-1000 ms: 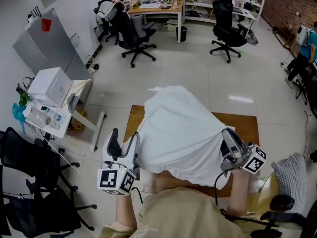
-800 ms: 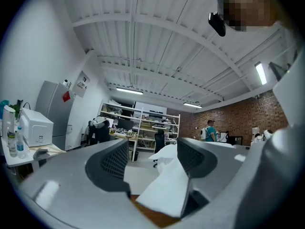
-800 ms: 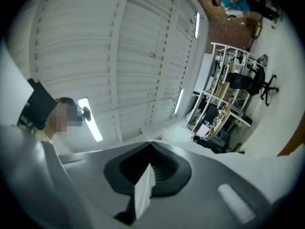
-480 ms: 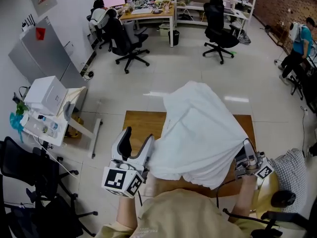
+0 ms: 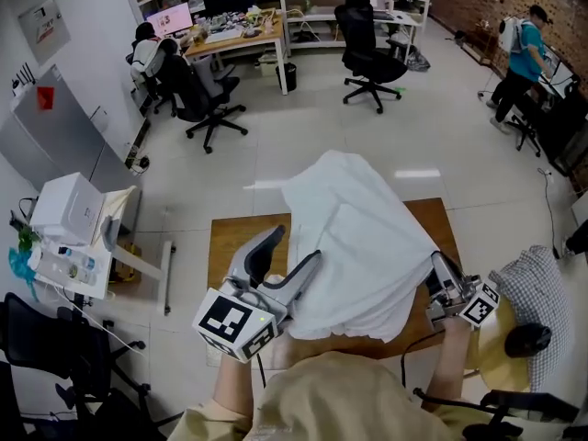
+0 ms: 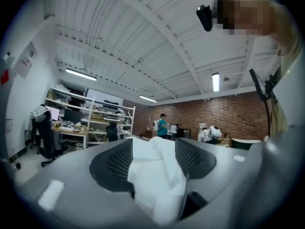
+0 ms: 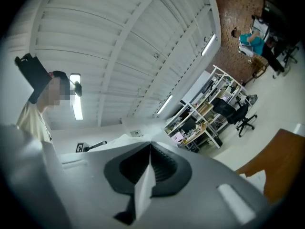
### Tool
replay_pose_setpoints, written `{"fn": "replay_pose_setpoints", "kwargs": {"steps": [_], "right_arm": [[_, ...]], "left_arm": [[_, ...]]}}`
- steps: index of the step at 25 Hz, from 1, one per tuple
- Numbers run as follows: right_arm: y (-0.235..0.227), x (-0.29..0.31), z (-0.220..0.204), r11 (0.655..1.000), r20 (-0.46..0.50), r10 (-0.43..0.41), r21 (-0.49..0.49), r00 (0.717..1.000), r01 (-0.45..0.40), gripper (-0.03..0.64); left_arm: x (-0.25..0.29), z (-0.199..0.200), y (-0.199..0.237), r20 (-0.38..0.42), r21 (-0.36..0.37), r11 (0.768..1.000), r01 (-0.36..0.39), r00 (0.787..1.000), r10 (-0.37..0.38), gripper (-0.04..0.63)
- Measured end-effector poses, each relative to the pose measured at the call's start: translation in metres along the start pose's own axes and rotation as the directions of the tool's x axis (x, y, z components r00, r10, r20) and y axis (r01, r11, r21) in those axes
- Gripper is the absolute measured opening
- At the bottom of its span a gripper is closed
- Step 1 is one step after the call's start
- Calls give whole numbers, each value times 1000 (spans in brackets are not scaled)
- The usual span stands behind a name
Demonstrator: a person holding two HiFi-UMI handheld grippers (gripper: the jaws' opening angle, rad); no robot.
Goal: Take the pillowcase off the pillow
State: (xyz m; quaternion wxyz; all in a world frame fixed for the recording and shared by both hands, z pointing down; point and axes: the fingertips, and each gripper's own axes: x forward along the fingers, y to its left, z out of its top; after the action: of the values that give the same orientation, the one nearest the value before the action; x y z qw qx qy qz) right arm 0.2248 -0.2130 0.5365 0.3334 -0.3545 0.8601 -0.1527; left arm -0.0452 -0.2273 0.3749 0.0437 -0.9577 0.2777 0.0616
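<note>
The white pillowcase (image 5: 358, 237) is held up over the desk (image 5: 230, 246). It looks soft, light and limp, so a pinch on a fold near its edge should hold best. The right hand-held gripper (image 5: 438, 272) is clenched on a thin fold, and the jaws of the left hand-held gripper (image 5: 294, 246) have just been closing on a thick bunch of it.

Pillowcase (image 5: 358, 246): one white heap in the head view; its filling does not show. In the left gripper view the cloth runs out past the bottom edge.
Wooden table (image 5: 234, 242): middle and right of its top are covered by the heap; the near edge is behind the person's torso (image 5: 340, 393).
Right gripper (image 5: 439, 274): tips buried under the cloth's hem in the head view.
Black chairs (image 5: 46, 356): cut off by the left and bottom edges.
Desk clutter (image 5: 230, 30): too small to identify.
</note>
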Motion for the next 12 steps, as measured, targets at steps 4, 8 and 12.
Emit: {"fn": "replay_pose_setpoints", "kwargs": {"steps": [4,8,12], "right_arm": [[11,-2,-3,999,-17,-32,-26,999,32,0],[10,-12,-4,997,-29,-72,-42,997,71,0],[12,-18,0,995,-33,-86,-55,996,84,0]], "left_arm": [[12,-7,-46,-183,43,986,161,972,-151,262],[12,-10,-62,-158,-65,974,218,961,-225,242],[1,-6,-55,-105,-242,946,216,963,-246,244]]}}
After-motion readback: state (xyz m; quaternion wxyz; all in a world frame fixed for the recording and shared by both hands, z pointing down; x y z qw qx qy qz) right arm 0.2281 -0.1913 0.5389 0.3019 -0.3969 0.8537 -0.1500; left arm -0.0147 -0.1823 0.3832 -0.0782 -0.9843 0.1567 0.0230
